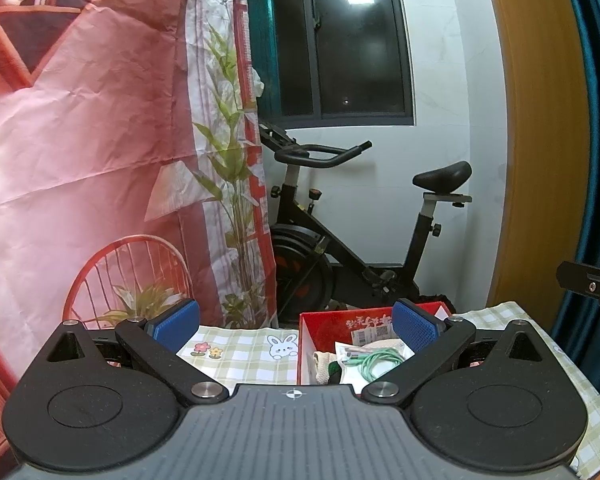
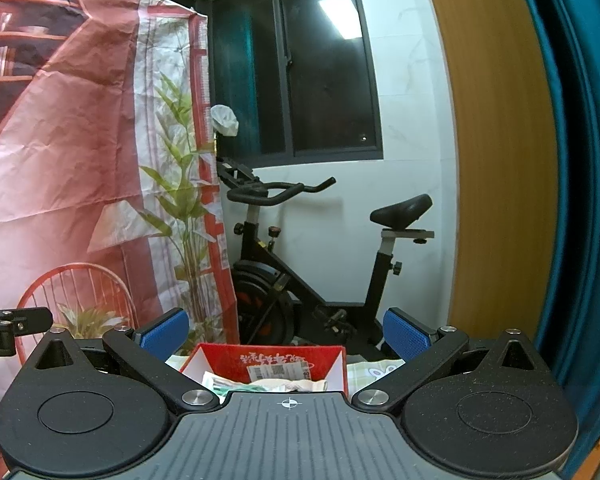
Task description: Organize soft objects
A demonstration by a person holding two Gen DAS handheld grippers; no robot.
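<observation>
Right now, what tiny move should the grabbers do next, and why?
Probably lower the left gripper toward the red box. Both grippers are open and hold nothing, and the green cord and other things lie in the box under it.

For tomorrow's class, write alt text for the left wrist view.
The left gripper, jaws open and empty, hovers over a red cardboard box holding a coiled green cable on a green checked tablecloth. A black exercise bike stands behind, beside a red printed backdrop.
</observation>
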